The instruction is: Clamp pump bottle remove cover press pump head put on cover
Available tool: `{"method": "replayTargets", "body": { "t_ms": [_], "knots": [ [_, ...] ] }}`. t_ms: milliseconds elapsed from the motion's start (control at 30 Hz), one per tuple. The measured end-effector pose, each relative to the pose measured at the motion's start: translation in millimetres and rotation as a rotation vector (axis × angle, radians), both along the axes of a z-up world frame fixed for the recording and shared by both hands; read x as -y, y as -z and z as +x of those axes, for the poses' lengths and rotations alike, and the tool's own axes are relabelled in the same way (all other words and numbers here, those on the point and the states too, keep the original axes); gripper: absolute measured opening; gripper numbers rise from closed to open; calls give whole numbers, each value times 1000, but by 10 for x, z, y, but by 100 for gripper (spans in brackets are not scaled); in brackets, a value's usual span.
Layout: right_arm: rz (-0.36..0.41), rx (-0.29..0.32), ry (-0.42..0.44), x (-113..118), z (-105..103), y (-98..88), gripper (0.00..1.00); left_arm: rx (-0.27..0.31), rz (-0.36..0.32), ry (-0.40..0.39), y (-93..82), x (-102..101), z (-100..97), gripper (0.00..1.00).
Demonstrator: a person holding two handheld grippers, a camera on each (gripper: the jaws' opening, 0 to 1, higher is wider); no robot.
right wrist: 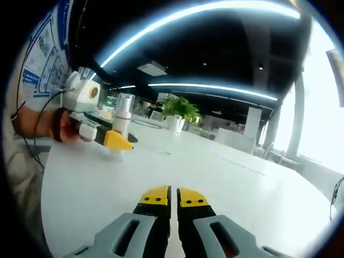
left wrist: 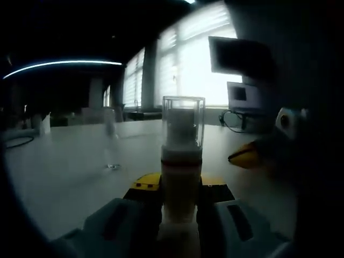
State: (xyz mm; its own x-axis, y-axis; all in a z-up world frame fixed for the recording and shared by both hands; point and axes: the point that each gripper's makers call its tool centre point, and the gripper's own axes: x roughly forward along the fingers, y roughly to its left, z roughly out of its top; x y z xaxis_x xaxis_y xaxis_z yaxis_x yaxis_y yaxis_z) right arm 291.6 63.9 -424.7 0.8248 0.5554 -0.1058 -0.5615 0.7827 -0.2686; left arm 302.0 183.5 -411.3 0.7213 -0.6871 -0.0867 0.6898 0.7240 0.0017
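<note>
A pale pump bottle (left wrist: pixel 181 177) stands upright between the jaws of my left gripper (left wrist: pixel 181 188), which is shut on its body. A clear cover (left wrist: pixel 183 121) sits on top of the bottle over the pump head. My right gripper (right wrist: pixel 173 198) hovers low over the white table (right wrist: pixel 226 183), its yellow-tipped jaws shut with nothing between them. From the right gripper view, the left gripper (right wrist: pixel 110 138) is at the far left in a person's hand, holding the bottle (right wrist: pixel 123 115). In the left gripper view, the right gripper's yellow tip (left wrist: pixel 246 156) reaches in from the right, apart from the bottle.
A small clear object (left wrist: pixel 111 148) stands on the table beyond the bottle. Monitors (left wrist: pixel 239 59) and a cable (left wrist: pixel 234 121) are at the far right by bright windows. A potted plant (right wrist: pixel 180 110) stands at the far side of the table.
</note>
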Motion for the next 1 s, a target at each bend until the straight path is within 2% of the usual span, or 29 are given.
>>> {"method": "replayTargets", "body": {
  "t_ms": [167, 567, 833, 1000],
  "knots": [
    [-1, -1, 2, 0, 1, 2, 0, 9, 22, 13, 22, 10, -62, 14],
    [14, -7, 18, 34, 17, -1, 0, 17, 38, 46, 42, 74, -24, 14],
    [12, -8, 8, 17, 10, -1, 0, -10, -11, 43, 39, 27, 16, 14],
    [7, -9, 8, 14, 10, 5, 0, -32, -41, 43, 29, 62, -34, 15]
  ]
}}
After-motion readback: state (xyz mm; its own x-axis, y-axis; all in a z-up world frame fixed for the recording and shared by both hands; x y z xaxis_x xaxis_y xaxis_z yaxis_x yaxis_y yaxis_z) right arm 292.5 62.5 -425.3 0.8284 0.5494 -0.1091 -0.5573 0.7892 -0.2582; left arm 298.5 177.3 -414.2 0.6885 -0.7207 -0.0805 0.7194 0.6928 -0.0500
